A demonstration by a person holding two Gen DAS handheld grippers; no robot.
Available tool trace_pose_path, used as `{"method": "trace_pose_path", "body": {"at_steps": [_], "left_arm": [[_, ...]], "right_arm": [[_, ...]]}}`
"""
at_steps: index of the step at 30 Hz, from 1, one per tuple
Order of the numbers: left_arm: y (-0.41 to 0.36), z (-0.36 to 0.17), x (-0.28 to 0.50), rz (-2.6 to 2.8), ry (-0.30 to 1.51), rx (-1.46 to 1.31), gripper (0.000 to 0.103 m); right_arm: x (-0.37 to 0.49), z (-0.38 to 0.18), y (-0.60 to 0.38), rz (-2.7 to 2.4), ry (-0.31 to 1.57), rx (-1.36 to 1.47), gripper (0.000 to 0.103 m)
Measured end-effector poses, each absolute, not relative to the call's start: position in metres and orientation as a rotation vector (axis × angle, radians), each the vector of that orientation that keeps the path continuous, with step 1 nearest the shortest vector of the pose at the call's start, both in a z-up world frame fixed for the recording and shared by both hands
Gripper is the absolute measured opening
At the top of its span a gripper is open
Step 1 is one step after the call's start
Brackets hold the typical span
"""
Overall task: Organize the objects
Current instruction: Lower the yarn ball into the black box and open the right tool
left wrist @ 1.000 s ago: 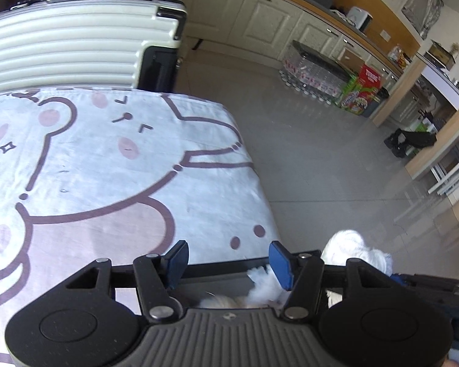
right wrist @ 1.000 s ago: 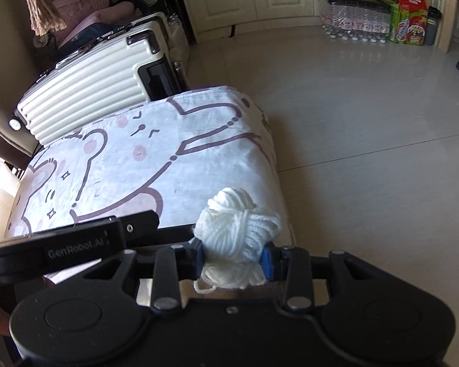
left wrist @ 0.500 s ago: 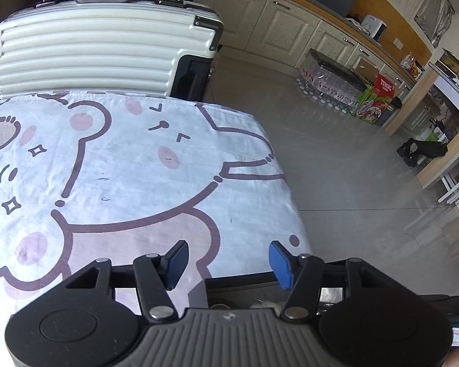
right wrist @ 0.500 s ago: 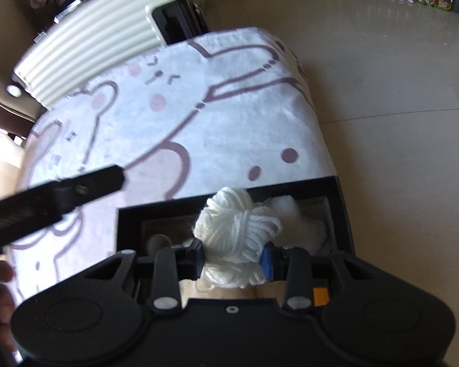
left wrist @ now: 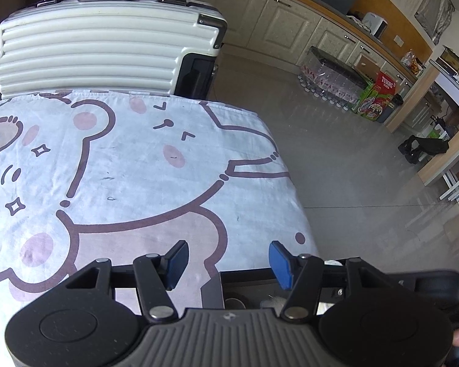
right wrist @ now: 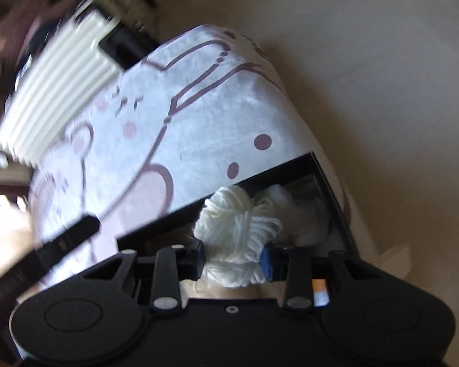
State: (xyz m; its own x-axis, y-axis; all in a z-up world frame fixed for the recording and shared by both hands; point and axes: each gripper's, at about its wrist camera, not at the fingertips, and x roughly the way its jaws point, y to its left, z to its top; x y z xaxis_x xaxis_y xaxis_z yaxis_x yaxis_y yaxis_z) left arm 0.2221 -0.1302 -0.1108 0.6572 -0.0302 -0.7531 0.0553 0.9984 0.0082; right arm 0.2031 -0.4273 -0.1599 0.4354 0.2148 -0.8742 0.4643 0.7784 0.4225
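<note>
The right tool, clamped on the yarn, has swung down over the black box at the counter's near right corner, ready to drop it; the left tool stays apart, empty.

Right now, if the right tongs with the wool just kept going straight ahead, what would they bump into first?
Probably the black box: the right tongs hold the ball of wool over its opening, where another white ball lies. The picture is blurred, so depth is uncertain.
</note>
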Motion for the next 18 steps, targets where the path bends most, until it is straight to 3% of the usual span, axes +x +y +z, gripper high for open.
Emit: {"method": "trace_pose_path", "body": {"at_steps": [4, 8, 11, 14, 18], "left_arm": [[-0.131, -0.11, 0.22, -0.052, 0.85, 0.042, 0.059], [-0.13, -0.109, 0.22, -0.049, 0.849, 0.049, 0.059], [-0.13, -0.109, 0.22, -0.05, 0.847, 0.051, 0.059], [-0.131, -0.108, 0.22, -0.053, 0.846, 0.056, 0.059], [-0.131, -0.108, 0.219, -0.052, 0.843, 0.058, 0.059]], "right_arm": [[0.2, -0.165, -0.432, -0.207, 1.107, 0.85, 0.044], [0.201, -0.161, -0.428, -0.181, 1.088, 0.848, 0.061], [0.202, -0.149, -0.425, -0.155, 1.076, 0.804, 0.062], [0.202, -0.133, -0.422, -0.163, 1.058, 0.719, 0.055], [0.198, -0.118, -0.424, -0.173, 1.014, 0.65, 0.027]]}}
